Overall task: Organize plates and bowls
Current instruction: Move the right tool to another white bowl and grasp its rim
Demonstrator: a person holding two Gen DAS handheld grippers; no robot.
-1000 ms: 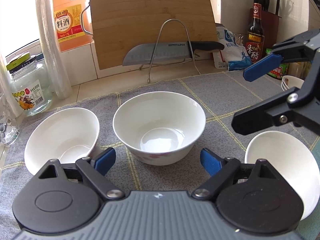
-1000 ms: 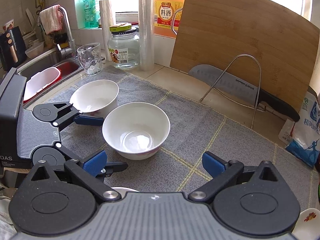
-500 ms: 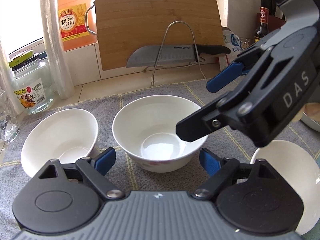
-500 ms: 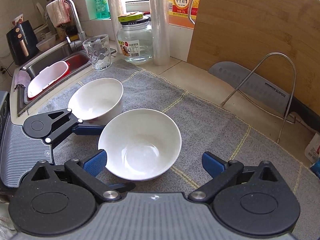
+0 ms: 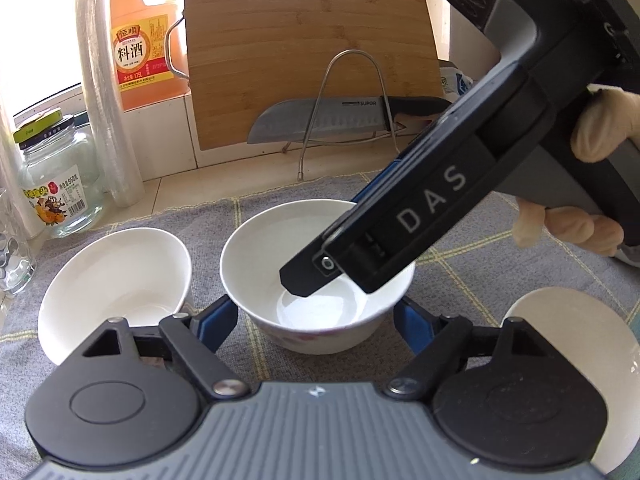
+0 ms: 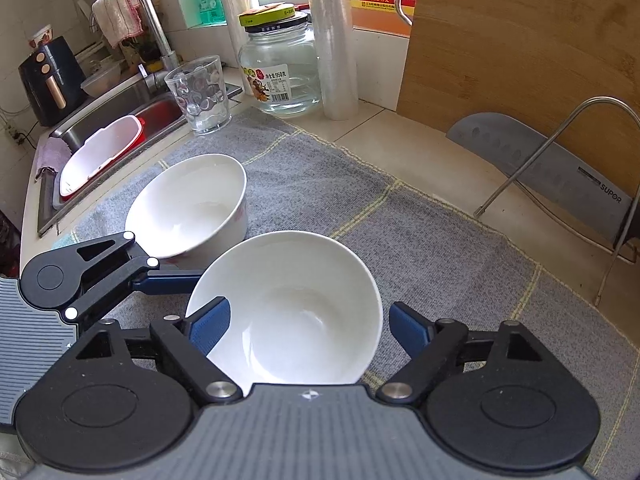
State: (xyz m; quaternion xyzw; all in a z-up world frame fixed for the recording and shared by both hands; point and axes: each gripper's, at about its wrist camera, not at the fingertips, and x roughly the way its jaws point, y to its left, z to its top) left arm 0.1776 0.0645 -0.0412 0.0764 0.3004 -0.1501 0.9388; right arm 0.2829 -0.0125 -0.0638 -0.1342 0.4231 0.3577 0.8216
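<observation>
We close both grippers, left [image 5: 316, 322] and right [image 6: 308, 326], round the middle bowl [image 6: 296, 312]; pads not yet pressing.

counter [image 6: 400, 148]; grey mat [image 6: 420, 248]; on mat: white bowls [image 6: 192, 204]; glass [image 6: 200, 94]

knife handle [image 5: 416, 103]: partly hidden | right bowl [image 5: 576, 360]: edge-cropped

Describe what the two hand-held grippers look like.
Both match: the left hand-held gripper and right hand-held gripper have ribbed grey bodies, black linkage arms with round discs and silver pivot screws, and blue finger pads. The right one's black side reads "DAS" in white.
</observation>
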